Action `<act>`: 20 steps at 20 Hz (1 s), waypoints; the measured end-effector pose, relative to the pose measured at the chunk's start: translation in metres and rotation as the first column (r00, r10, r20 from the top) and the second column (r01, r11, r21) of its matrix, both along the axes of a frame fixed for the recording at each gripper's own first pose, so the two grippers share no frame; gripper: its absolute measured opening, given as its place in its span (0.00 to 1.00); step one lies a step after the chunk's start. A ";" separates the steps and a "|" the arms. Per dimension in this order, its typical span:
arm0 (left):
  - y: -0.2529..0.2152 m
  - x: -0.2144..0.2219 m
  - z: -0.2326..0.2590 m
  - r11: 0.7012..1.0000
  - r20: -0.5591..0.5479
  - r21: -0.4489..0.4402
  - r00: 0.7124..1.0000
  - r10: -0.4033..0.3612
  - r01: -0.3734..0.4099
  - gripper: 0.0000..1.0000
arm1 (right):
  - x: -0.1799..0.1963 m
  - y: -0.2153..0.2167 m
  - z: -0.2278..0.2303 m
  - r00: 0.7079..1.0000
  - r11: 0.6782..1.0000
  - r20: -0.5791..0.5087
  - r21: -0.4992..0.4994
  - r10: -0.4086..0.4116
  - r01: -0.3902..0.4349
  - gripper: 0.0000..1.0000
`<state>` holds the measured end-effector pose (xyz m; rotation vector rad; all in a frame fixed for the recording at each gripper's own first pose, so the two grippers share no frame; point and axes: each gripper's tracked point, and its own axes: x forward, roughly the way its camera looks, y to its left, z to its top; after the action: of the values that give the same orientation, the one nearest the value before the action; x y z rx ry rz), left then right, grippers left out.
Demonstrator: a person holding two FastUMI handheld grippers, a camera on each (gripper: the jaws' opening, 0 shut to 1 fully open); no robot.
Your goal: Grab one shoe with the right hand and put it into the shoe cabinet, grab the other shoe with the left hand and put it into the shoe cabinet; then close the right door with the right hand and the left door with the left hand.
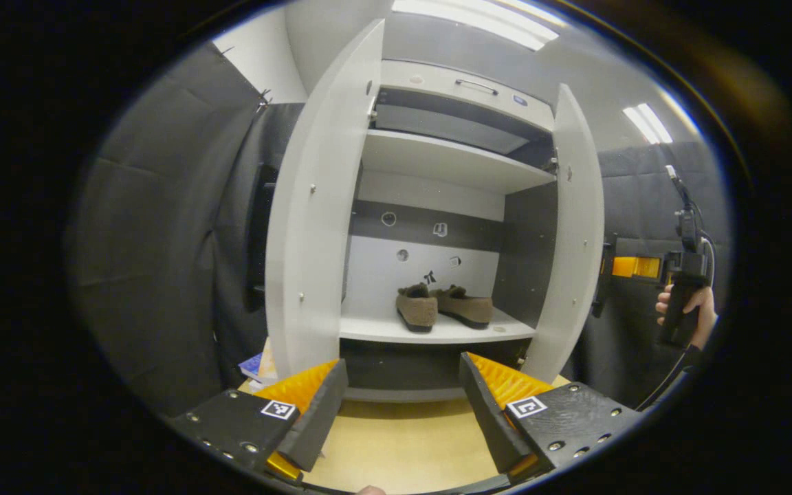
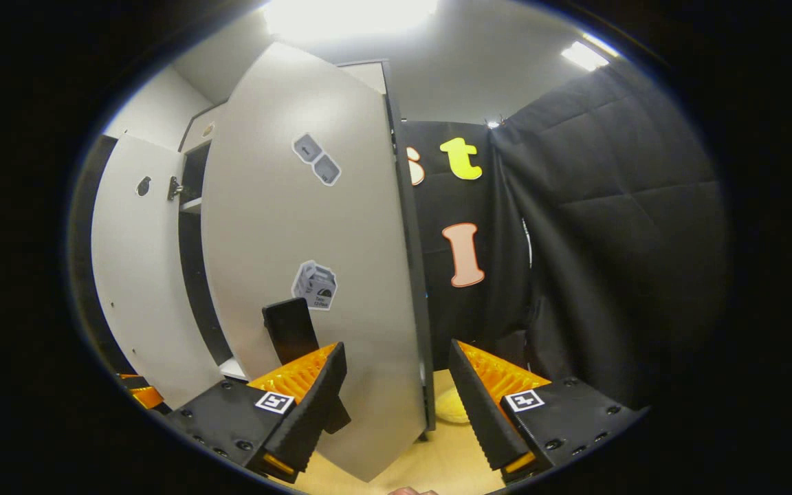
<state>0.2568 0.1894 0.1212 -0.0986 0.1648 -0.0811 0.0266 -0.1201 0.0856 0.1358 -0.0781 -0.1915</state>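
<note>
Both brown suede slippers (image 1: 443, 307) already sit side by side on the lower shelf of the white two-door shoe cabinet (image 1: 448, 162), toes pointing outward, so what you have left is the doors. The tall white right door (image 2: 313, 261) stands swung out toward you, and in the right gripper view its outer face lies just ahead of your right gripper (image 2: 396, 402), with the door's free edge running upright between the jaws, which stand apart and hold nothing. That is the relation to work from: the panel's long axis is vertical, its face lies to the left of that edge, so a push leftward toward the cabinet should swing it shut. Your right hand (image 1: 686, 313) is plainly the nearer one. The left gripper (image 1: 401, 405) hangs over the pale wooden worktop (image 1: 403, 447), facing the open cabinet squarely, jaws apart and empty, with the white left door (image 1: 317, 227) ahead to its left, waiting its turn.
</note>
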 end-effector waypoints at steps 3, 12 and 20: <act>0.019 -0.015 0.004 0.998 0.001 0.008 0.998 0.058 -0.058 1.00 | 0.009 0.019 0.003 0.998 0.998 0.011 0.026 0.060 -0.061 0.92; 0.143 -0.044 0.021 0.942 0.057 0.044 0.943 0.329 -0.332 0.94 | 0.015 0.003 -0.019 1.000 1.000 -0.030 0.011 0.009 -0.008 0.95; 0.230 -0.005 0.046 0.927 0.063 -0.022 0.925 0.374 -0.374 1.00 | 0.017 -0.005 -0.038 0.994 1.000 -0.106 -0.007 0.002 -0.002 0.92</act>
<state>0.2523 0.4196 0.1669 -0.1352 0.0771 0.2970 0.0435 -0.1253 0.0472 0.1189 0.0267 -0.1962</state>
